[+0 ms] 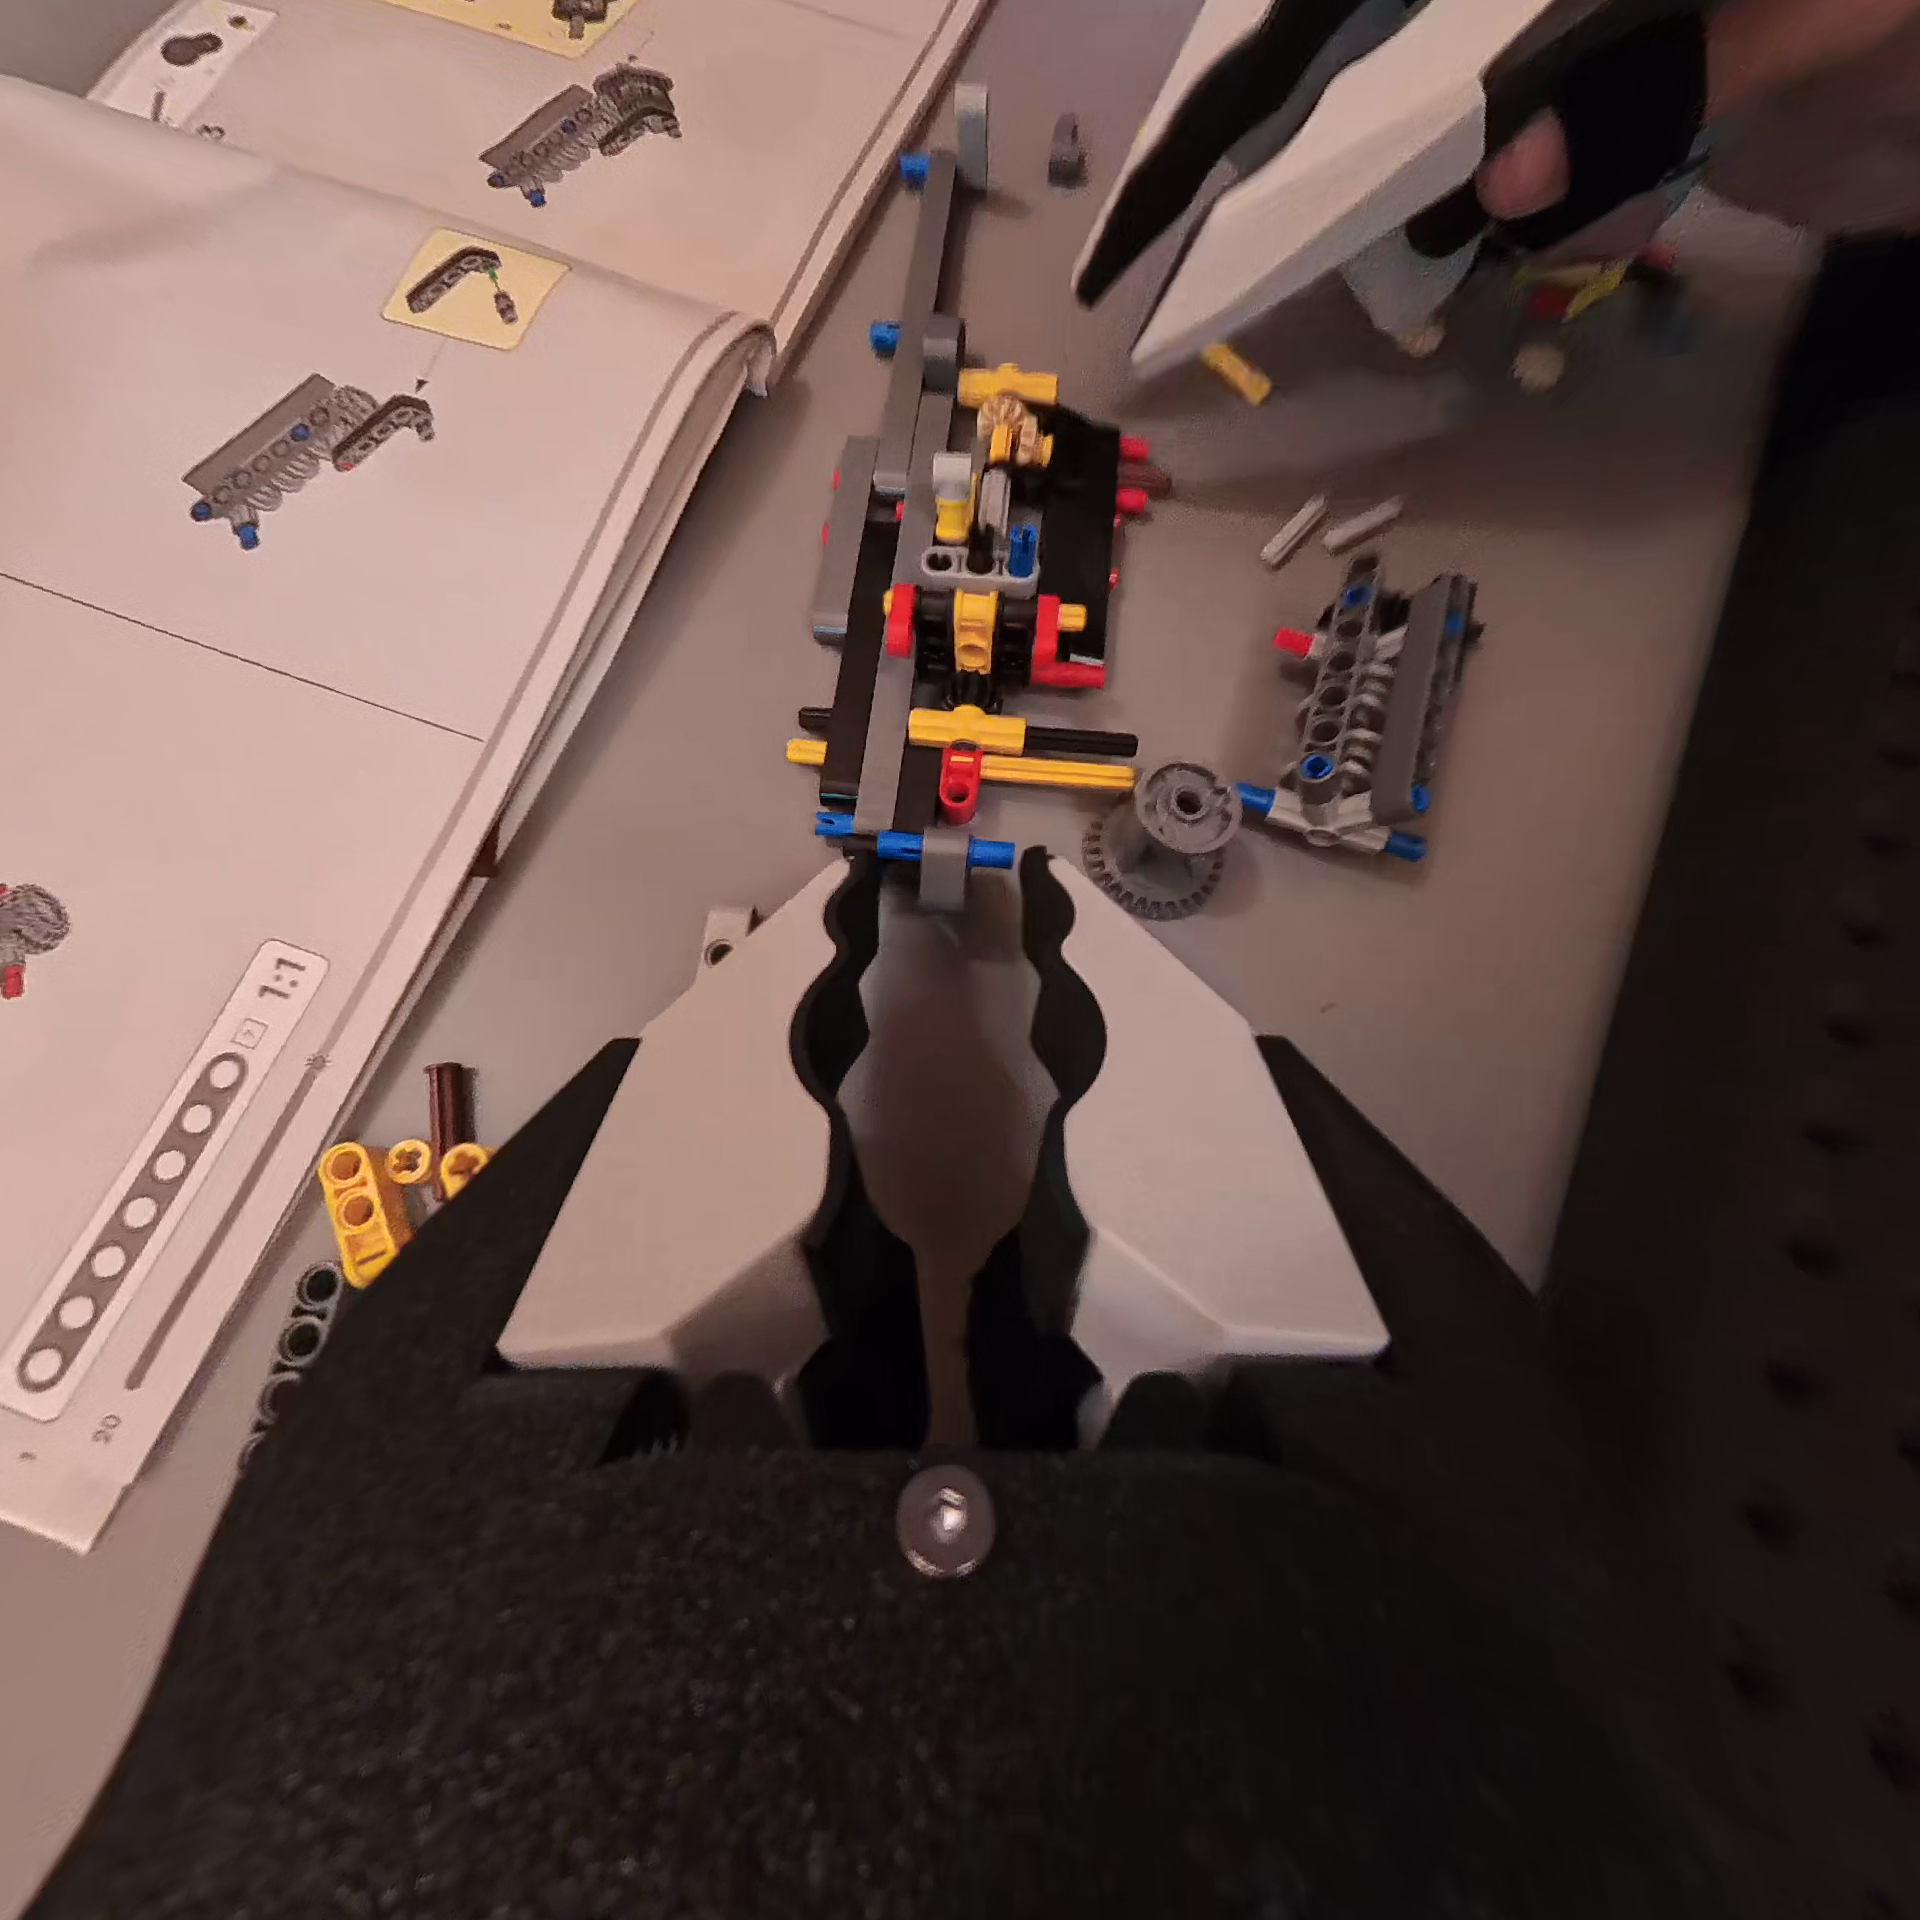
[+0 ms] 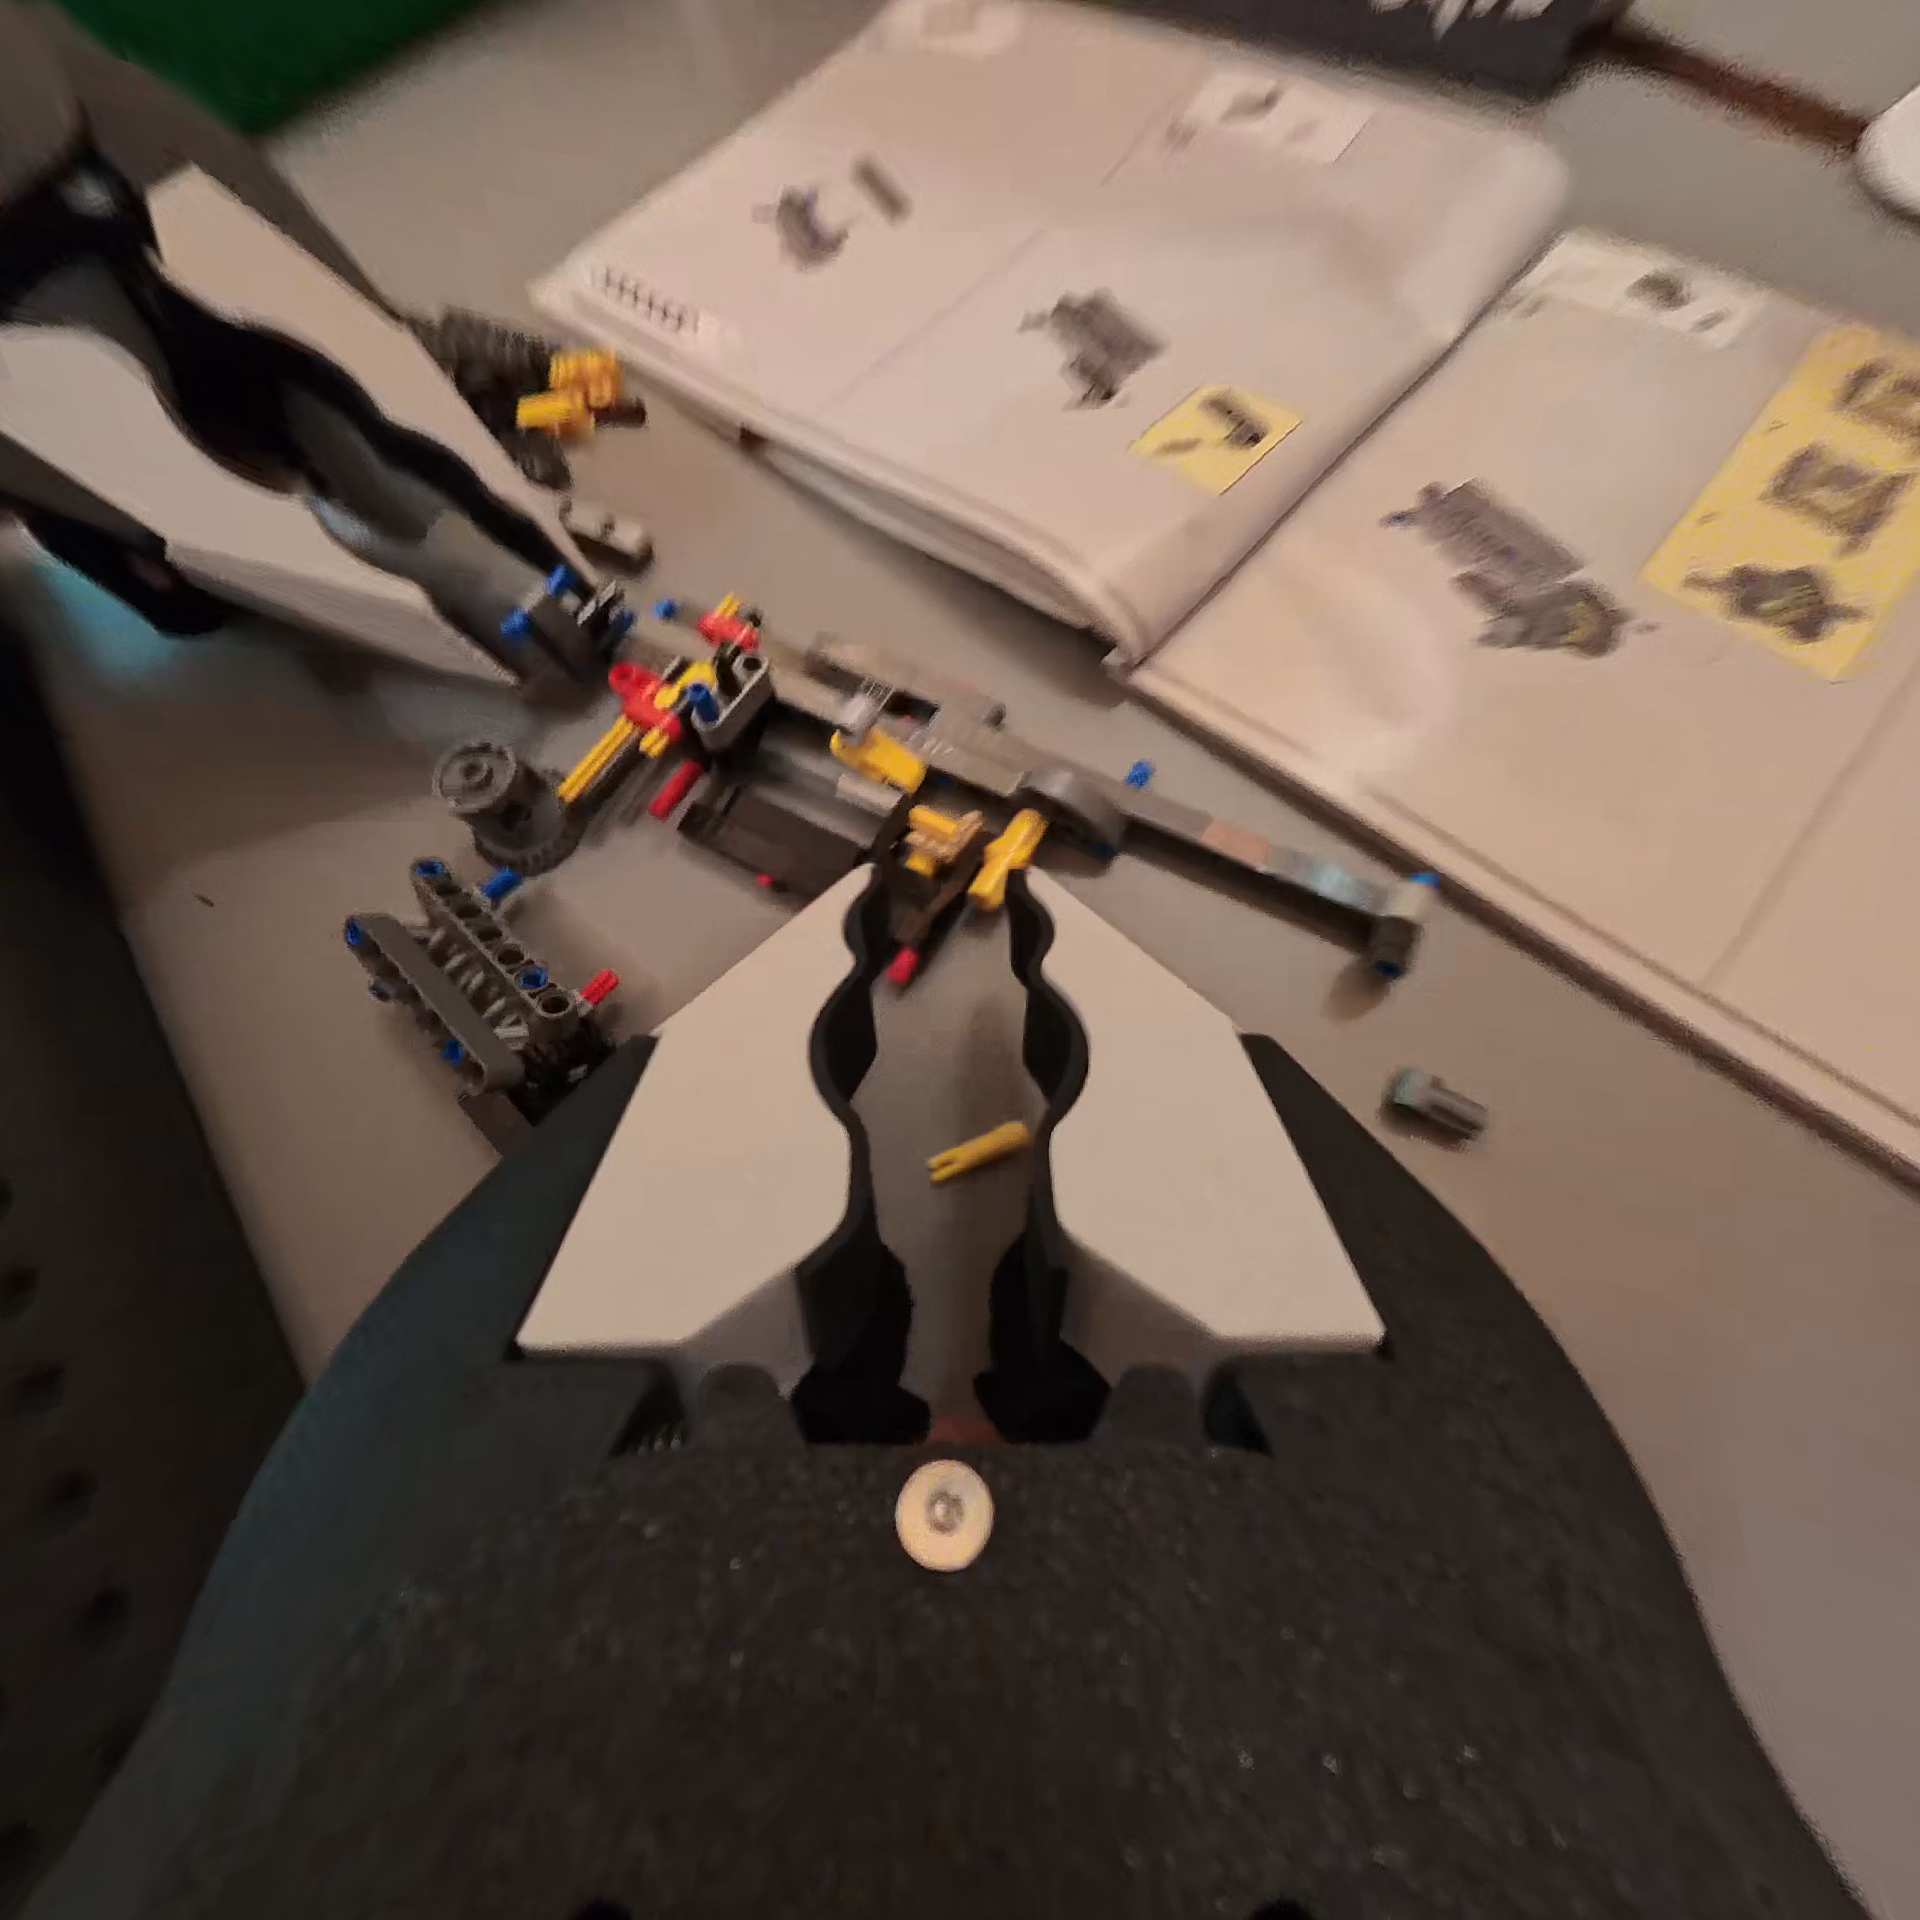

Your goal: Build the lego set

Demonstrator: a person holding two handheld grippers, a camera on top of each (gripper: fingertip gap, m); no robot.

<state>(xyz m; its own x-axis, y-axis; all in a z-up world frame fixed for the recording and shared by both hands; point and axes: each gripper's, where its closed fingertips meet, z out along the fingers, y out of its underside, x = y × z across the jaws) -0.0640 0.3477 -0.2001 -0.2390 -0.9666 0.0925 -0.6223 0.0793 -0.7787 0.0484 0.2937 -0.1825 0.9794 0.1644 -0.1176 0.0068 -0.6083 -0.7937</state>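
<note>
On the grey table (image 1: 1455,1039) beside the open instruction booklet (image 1: 343,582) lies the long lego chassis (image 1: 966,623). I have my left gripper (image 1: 948,862) narrowly parted around its grey end connector (image 1: 943,868). My right gripper (image 2: 943,883), slightly apart, reaches its yellow gear section (image 2: 951,836); whether it grips, I cannot tell.

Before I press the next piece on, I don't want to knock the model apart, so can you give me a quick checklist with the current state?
1. Left gripper steadying the model's near end: ok, fingers around its grey connector.
2. Right gripper open: ok.
3. Right gripper carrying a piece: not ok, nothing held.
4. Small engine block clear of the model: ok, lying apart.
5. Instruction booklet open: ok.
6. Exact contact at the yellow parts: cannot tell, blurred.
</note>
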